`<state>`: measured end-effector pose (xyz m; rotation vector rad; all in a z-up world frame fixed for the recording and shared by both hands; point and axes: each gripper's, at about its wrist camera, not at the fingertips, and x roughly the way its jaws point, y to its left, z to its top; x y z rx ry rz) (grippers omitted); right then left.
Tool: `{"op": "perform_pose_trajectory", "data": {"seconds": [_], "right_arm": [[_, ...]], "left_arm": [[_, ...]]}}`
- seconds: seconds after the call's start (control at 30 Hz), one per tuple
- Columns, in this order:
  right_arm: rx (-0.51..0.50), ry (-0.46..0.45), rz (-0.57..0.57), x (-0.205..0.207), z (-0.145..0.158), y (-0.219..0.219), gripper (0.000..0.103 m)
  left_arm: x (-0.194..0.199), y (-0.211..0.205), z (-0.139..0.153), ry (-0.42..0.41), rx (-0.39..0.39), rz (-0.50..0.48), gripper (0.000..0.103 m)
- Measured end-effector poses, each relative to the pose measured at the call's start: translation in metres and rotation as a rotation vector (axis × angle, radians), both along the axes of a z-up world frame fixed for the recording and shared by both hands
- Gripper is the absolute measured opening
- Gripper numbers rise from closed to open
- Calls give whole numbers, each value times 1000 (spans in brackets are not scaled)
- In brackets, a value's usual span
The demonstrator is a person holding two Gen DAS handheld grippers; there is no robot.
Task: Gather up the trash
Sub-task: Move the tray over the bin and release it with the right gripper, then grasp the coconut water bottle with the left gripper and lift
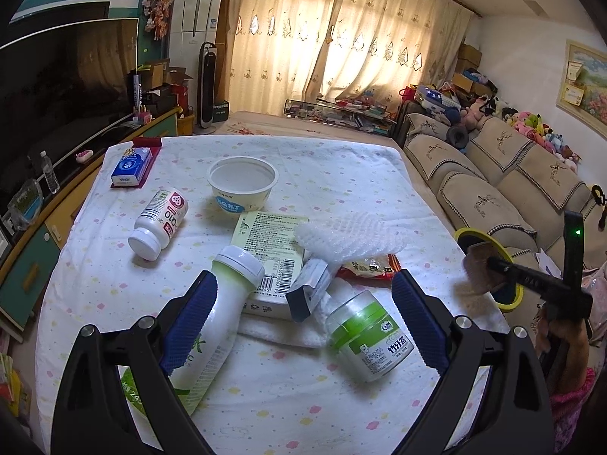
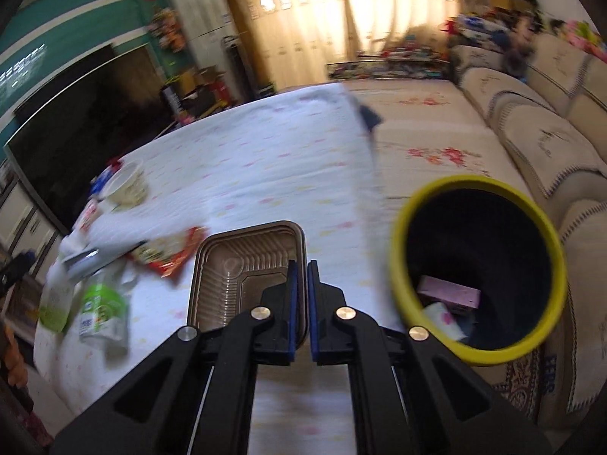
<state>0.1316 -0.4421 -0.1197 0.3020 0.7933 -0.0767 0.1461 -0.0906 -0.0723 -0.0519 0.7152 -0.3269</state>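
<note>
1. The right gripper [image 2: 302, 265] is pinched shut on the near rim of a brown plastic tray [image 2: 242, 265], which is carried above the table [image 2: 265, 159].
2. The yellow-rimmed bin [image 2: 470, 185] stands just right of the tray, off the table's right edge, its mouth open with a pink box and paper already inside.
3. The coming move looks like a short sideways carry; the tray's long axis runs away from the gripper, so it may need tilting to enter the mouth.
4. The left gripper [image 1: 303, 318] is spread wide and empty over the remaining trash, a white-green bottle [image 1: 212, 314] at its left finger and a toothpick jar [image 1: 368, 337] near its right.
5. The sofa [image 1: 504, 174] lies beyond the bin, leaving narrow room there.
</note>
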Motion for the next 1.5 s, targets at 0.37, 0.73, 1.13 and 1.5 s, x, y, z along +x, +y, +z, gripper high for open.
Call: {"op": "perform_pose_trajectory", "data": {"seconds": [0.37, 0.73, 1.13, 1.5], "right_arm": [[-24, 127, -289, 6, -51, -110, 5], [-37, 174, -353, 9, -73, -130, 21], [-45, 147, -312, 12, -64, -109, 29], [-55, 144, -260, 17, -59, -88, 30]], "left_arm": [[5, -16, -8, 21, 20, -22, 92], [9, -21, -12, 30, 35, -25, 92], [0, 6, -12, 43, 41, -9, 92], [0, 33, -20, 53, 101, -40, 95]]}}
